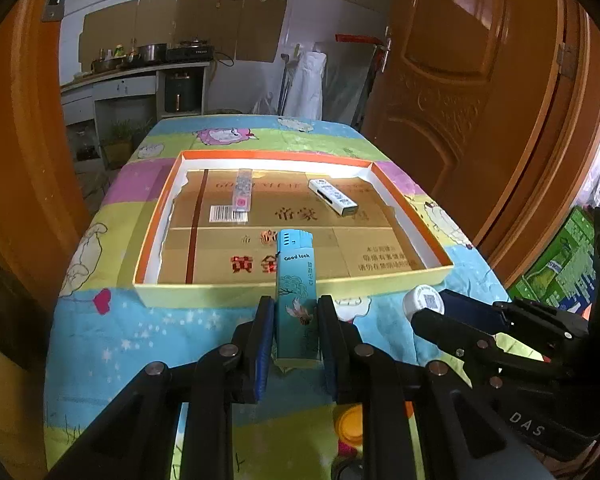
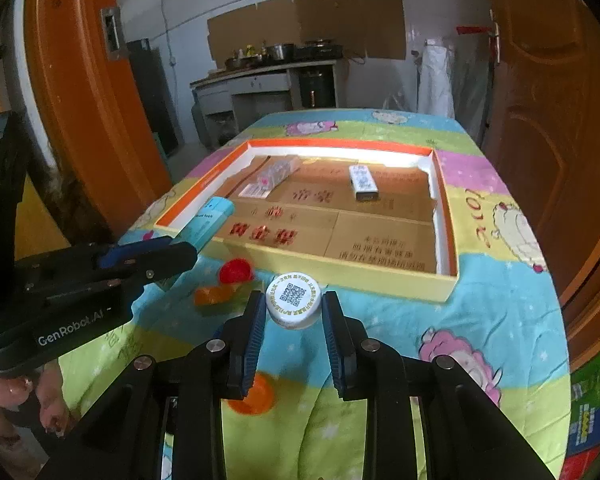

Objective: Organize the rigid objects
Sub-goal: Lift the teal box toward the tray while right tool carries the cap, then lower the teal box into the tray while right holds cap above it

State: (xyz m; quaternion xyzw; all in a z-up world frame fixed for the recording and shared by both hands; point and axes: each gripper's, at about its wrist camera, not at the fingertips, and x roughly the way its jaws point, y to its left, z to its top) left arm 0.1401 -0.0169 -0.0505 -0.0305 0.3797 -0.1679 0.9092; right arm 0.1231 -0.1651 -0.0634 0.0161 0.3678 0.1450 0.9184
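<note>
we hold a slim teal lighter [image 1: 296, 300], printed with clouds and "good luck", upright in our left gripper [image 1: 296, 312], its blue ribbed pads clamped on both sides, above the near wall of the shallow cardboard tray [image 1: 236, 290]. our right gripper [image 2: 293, 308] pinches a round white bottle cap [image 2: 293, 300] (qr code on top) just before that tray. a white rectangular stick [image 1: 333, 197] lies inside.

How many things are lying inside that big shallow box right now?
2: a clear patterned lighter at the box's far left, a white lighter at its far right. None seem hidden.
</note>
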